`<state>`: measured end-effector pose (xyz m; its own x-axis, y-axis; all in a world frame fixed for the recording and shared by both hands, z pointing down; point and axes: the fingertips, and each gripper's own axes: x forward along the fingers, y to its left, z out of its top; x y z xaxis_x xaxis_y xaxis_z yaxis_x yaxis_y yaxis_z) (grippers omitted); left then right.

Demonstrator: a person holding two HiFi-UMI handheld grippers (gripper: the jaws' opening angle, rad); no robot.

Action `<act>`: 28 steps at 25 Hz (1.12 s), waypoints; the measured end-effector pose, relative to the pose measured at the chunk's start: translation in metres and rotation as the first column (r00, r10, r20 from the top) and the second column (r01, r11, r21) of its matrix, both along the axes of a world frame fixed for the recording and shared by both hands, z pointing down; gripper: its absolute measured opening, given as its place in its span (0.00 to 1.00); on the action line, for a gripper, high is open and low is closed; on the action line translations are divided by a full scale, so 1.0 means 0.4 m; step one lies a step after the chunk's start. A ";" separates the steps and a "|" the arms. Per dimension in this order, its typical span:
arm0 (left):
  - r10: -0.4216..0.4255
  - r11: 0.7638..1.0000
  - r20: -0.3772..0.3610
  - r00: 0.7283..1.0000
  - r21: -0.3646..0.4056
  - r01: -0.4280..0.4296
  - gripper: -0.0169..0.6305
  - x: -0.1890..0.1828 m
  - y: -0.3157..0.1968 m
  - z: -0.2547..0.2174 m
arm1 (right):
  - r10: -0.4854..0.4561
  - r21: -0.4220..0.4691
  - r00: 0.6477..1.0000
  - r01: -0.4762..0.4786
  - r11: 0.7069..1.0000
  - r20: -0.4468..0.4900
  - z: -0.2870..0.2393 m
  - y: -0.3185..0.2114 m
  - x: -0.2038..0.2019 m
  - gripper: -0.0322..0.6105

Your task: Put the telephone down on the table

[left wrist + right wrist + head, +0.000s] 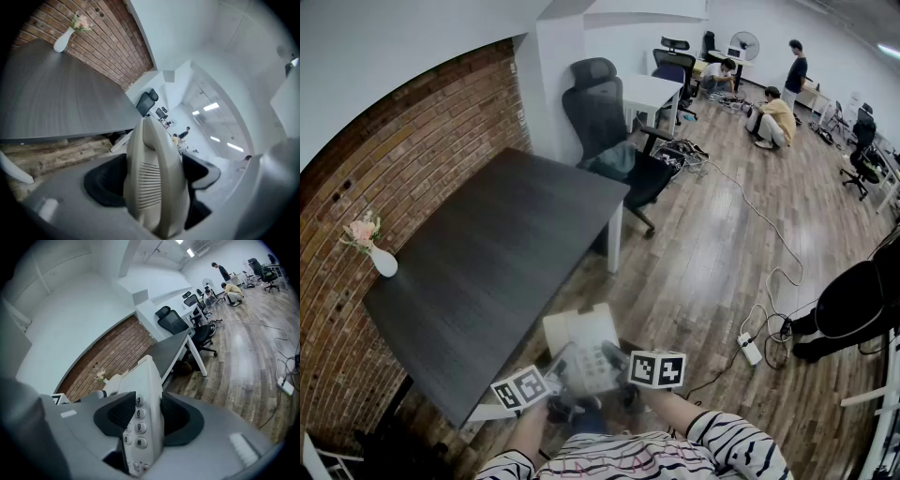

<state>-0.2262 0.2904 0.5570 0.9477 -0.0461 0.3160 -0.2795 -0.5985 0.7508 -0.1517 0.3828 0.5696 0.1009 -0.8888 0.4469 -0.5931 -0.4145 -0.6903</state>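
A cream desk telephone (584, 349) hangs in the air just off the near right corner of the dark grey table (502, 258), held from both sides. My left gripper (551, 372) is shut on the handset side (152, 178), whose ribbed cream shell fills the space between the black pads. On the keypad side (140, 423) my right gripper (619, 364) is shut on the phone's edge, with the number keys showing between its pads. Both grippers point slightly downward.
A white vase with pink flowers (377, 251) stands at the table's far left by the brick wall (384, 169). A black office chair (605, 127) sits at the table's far end. Cables and a power strip (750, 349) lie on the wood floor. People (773, 108) are far back.
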 end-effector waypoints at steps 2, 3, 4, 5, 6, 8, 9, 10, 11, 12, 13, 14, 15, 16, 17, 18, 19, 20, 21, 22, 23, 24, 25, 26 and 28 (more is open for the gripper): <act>-0.002 1.000 0.004 1.000 -0.003 0.002 0.59 -0.020 0.041 0.003 | 0.002 -0.006 1.000 -0.002 1.000 0.006 0.004 0.042 -0.021 0.32; -0.002 1.000 0.007 1.000 -0.004 0.002 0.59 -0.029 0.058 0.005 | 0.003 -0.008 1.000 -0.003 1.000 0.008 0.006 0.059 -0.031 0.32; -0.001 1.000 0.009 1.000 -0.005 0.002 0.59 -0.036 0.070 0.007 | 0.004 -0.009 1.000 -0.004 1.000 0.010 0.009 0.072 -0.038 0.32; -0.002 1.000 0.011 1.000 -0.005 0.002 0.59 -0.041 0.078 0.009 | 0.004 -0.010 1.000 -0.004 1.000 0.010 0.011 0.080 -0.042 0.32; -0.003 1.000 0.012 1.000 -0.008 0.003 0.59 -0.044 0.084 0.011 | 0.003 -0.012 1.000 -0.003 1.000 0.010 0.013 0.085 -0.045 0.32; -0.009 1.000 0.015 1.000 -0.013 0.010 0.59 -0.050 0.092 0.016 | -0.002 -0.015 1.000 0.002 1.000 0.008 0.016 0.092 -0.049 0.32; -0.011 1.000 0.015 1.000 -0.014 0.011 0.59 -0.051 0.093 0.018 | -0.002 -0.014 1.000 0.002 1.000 0.007 0.017 0.093 -0.049 0.32; -0.011 1.000 0.014 1.000 -0.011 0.011 0.59 -0.048 0.092 0.018 | 0.000 -0.011 1.000 0.000 1.000 0.008 0.017 0.092 -0.045 0.32; -0.008 1.000 0.011 1.000 -0.006 0.008 0.59 -0.040 0.089 0.017 | 0.005 -0.006 1.000 -0.005 1.000 0.010 0.017 0.089 -0.039 0.32; -0.003 1.000 0.007 1.000 -0.002 0.003 0.59 -0.030 0.084 0.016 | 0.011 -0.001 1.000 -0.011 1.000 0.013 0.017 0.085 -0.029 0.32; 0.003 1.000 0.004 1.000 0.002 -0.003 0.59 -0.017 0.077 0.015 | 0.018 0.003 1.000 -0.018 1.000 0.015 0.017 0.079 -0.018 0.32; 0.011 1.000 0.002 1.000 0.002 -0.011 0.59 -0.004 0.068 0.016 | 0.025 0.005 1.000 -0.025 1.000 0.016 0.018 0.071 -0.007 0.32; 0.018 1.000 0.001 1.000 0.002 -0.018 0.59 0.010 0.056 0.018 | 0.031 0.005 0.999 -0.031 1.000 0.015 0.020 0.060 0.006 0.32; 0.025 1.000 0.000 1.000 0.001 -0.025 0.59 0.027 0.040 0.021 | 0.036 0.003 0.999 -0.036 0.999 0.013 0.022 0.045 0.021 0.32; 0.029 1.000 -0.001 1.000 -0.001 -0.029 0.59 0.045 0.021 0.024 | 0.041 0.001 0.999 -0.041 0.999 0.012 0.024 0.027 0.038 0.32; 0.034 0.999 -0.002 0.999 -0.003 -0.034 0.59 0.065 0.000 0.025 | 0.045 -0.001 0.999 -0.045 0.999 0.010 0.025 0.007 0.057 0.32; 0.040 0.999 -0.003 0.999 -0.005 -0.040 0.59 0.084 -0.023 0.027 | 0.050 -0.003 0.999 -0.050 0.999 0.008 0.027 -0.015 0.075 0.32; 0.046 0.999 -0.003 0.999 -0.008 -0.046 0.59 0.104 -0.046 0.030 | 0.055 -0.004 0.998 -0.055 0.998 0.005 0.029 -0.037 0.094 0.32; 0.053 0.999 -0.004 0.999 -0.008 -0.053 0.59 0.125 -0.071 0.032 | 0.062 -0.005 0.998 -0.062 0.998 0.004 0.032 -0.061 0.113 0.32; 0.062 0.998 -0.005 0.998 -0.006 -0.062 0.59 0.148 -0.100 0.033 | 0.070 -0.002 0.998 -0.070 0.998 0.005 0.035 -0.088 0.133 0.32; 0.073 0.997 -0.007 0.997 -0.003 -0.073 0.59 0.172 -0.130 0.031 | 0.079 0.004 0.997 -0.079 0.997 0.010 0.034 -0.118 0.153 0.32; 0.086 0.996 -0.010 0.996 0.001 -0.086 0.59 0.197 -0.161 0.027 | 0.090 0.010 0.996 -0.090 0.996 0.015 0.032 -0.148 0.173 0.32; 0.099 0.995 -0.015 0.995 0.003 -0.098 0.59 0.223 -0.191 0.020 | 0.099 0.015 0.995 -0.099 0.995 0.016 0.029 -0.179 0.194 0.32; 0.109 0.994 -0.016 0.994 0.002 -0.109 0.59 0.247 -0.222 0.013 | 0.108 0.015 0.994 -0.108 0.994 0.015 0.025 -0.210 0.215 0.32; 0.124 0.992 -0.010 0.992 -0.004 -0.124 0.59 0.290 -0.286 0.004 | 0.123 0.012 0.992 -0.123 0.992 0.011 0.016 -0.272 0.256 0.32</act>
